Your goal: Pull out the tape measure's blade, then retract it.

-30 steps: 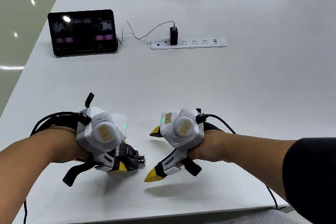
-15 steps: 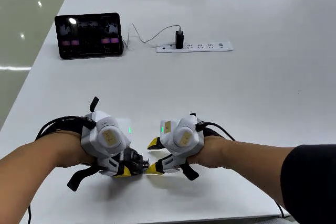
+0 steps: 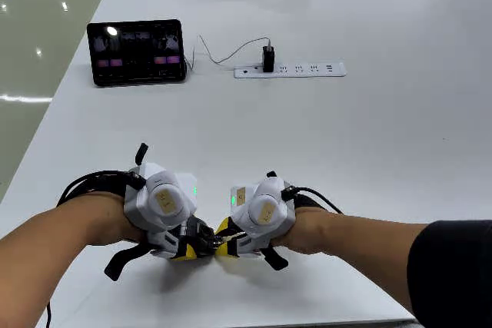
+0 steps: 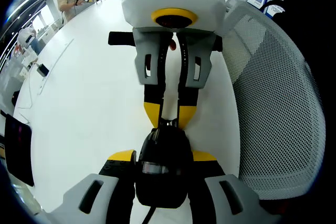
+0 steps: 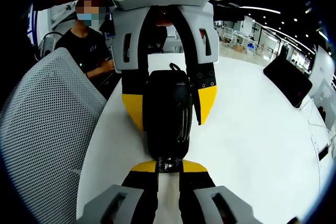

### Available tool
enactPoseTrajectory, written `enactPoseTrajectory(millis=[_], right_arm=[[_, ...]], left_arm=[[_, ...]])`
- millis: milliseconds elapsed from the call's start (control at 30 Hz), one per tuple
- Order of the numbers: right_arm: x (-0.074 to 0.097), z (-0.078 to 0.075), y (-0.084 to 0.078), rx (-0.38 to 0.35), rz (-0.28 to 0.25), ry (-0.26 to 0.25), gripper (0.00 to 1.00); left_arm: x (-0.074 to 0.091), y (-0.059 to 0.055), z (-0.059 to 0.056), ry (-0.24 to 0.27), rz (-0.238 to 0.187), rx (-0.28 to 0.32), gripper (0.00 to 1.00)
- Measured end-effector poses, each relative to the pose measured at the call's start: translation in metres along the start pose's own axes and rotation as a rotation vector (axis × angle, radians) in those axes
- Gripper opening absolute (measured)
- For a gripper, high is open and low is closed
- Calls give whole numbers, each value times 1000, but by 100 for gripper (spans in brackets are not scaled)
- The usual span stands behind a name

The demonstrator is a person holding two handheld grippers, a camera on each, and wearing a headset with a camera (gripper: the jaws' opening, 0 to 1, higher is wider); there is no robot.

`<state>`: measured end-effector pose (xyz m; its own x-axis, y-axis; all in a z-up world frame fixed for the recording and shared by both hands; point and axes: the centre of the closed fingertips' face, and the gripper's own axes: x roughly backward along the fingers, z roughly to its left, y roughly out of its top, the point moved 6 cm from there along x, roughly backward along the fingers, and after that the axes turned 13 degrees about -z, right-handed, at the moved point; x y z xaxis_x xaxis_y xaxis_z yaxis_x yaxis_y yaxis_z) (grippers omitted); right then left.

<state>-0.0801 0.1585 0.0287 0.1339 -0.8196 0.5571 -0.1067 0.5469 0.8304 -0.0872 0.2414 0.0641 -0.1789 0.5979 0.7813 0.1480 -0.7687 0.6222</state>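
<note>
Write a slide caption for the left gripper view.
Left tool grips the black tape measure; right tool pinches its blade tip over the white table.

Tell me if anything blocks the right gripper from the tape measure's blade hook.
Nothing visible does. The right gripper has its jaws around the blade hook at the mouth of the tape measure, which the left gripper holds.
</note>
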Motion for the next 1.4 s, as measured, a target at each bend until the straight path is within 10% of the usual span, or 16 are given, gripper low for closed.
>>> enactPoseTrajectory(millis=[1400], right_arm=[[20,-4,-13,-69,38,11,10]], left_arm=[[1,-1,2,17,-23,34,33]])
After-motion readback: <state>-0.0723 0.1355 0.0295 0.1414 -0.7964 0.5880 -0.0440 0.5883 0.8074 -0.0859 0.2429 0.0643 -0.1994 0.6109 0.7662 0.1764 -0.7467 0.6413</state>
